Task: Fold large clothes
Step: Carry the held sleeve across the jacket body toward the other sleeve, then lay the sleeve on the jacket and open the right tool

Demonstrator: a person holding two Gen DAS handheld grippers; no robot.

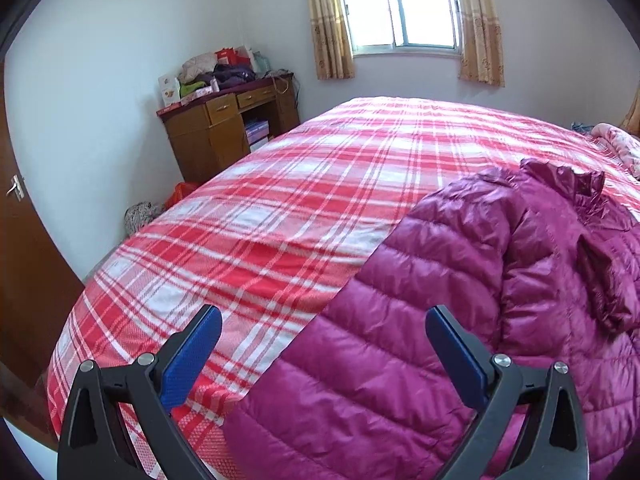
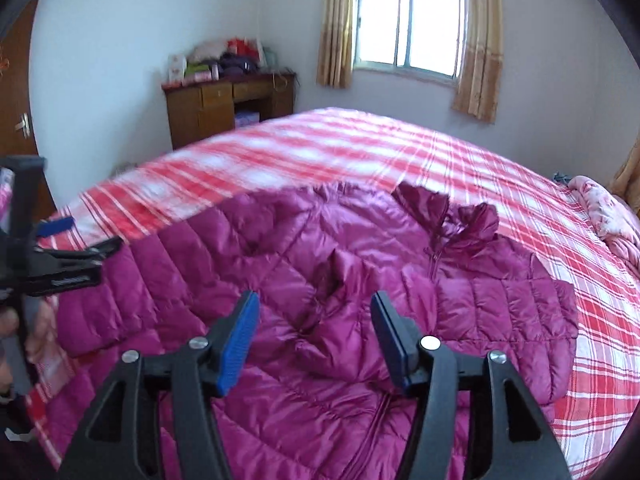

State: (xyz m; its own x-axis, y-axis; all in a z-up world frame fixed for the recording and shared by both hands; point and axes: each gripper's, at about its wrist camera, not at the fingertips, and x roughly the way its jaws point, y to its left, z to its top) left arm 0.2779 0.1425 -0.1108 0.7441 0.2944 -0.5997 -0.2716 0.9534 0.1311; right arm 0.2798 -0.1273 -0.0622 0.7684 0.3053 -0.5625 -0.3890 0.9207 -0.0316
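A magenta quilted down jacket lies front up on the red-and-white plaid bed, collar toward the far side. A sleeve lies rumpled across its chest. My left gripper stands wide open above the jacket's left edge, with nothing between its blue pads. It also shows at the left of the right wrist view, as the left gripper held in a hand. My right gripper is open over the middle of the jacket, its pads clear of the fabric.
A wooden desk piled with clothes and boxes stands in the far corner. A curtained window is behind the bed. A brown door is at left, bags lie on the floor, and a pink quilt sits at far right.
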